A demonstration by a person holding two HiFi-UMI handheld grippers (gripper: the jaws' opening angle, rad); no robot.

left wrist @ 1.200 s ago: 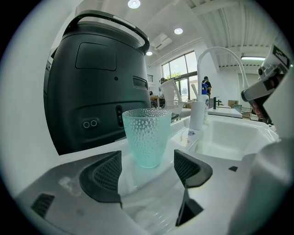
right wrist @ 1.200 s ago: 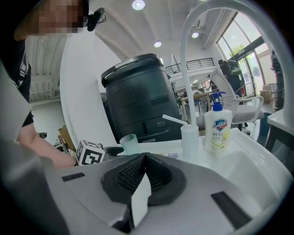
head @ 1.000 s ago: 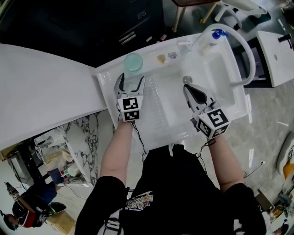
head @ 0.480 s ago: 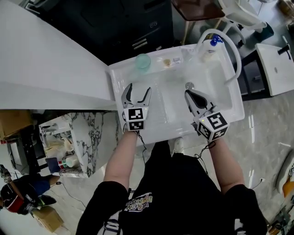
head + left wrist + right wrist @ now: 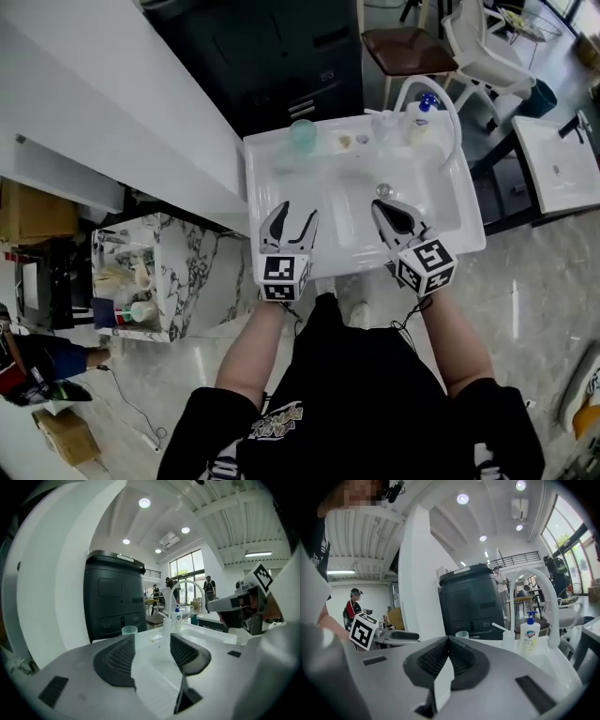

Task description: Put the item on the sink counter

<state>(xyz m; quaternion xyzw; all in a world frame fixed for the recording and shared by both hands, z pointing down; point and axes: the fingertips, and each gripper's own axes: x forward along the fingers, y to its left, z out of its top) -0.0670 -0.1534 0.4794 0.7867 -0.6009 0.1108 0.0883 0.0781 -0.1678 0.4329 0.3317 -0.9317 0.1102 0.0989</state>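
Observation:
A pale teal cup (image 5: pixel 303 134) stands upright on the back rim of the white sink counter (image 5: pixel 267 169), seen small in the left gripper view (image 5: pixel 129 630) and the right gripper view (image 5: pixel 462 634). My left gripper (image 5: pixel 295 214) hovers over the counter's front left part, well short of the cup. Its jaws (image 5: pixel 152 638) are open and have just been closing a little, with nothing between them. My right gripper (image 5: pixel 382 206) is shut and empty over the basin's front, its pads meeting (image 5: pixel 448 639).
A curved white faucet (image 5: pixel 441 103) and a soap pump bottle (image 5: pixel 419 120) stand at the back right of the sink. A black cabinet (image 5: pixel 272 56) is behind it, a white wall panel (image 5: pixel 94 112) to the left, and a marble shelf unit (image 5: pixel 178 272) below.
Both grippers have drawn back from the sink toward the person and risen. The left jaws have narrowed slightly. The cup has stayed where it was on the back rim.

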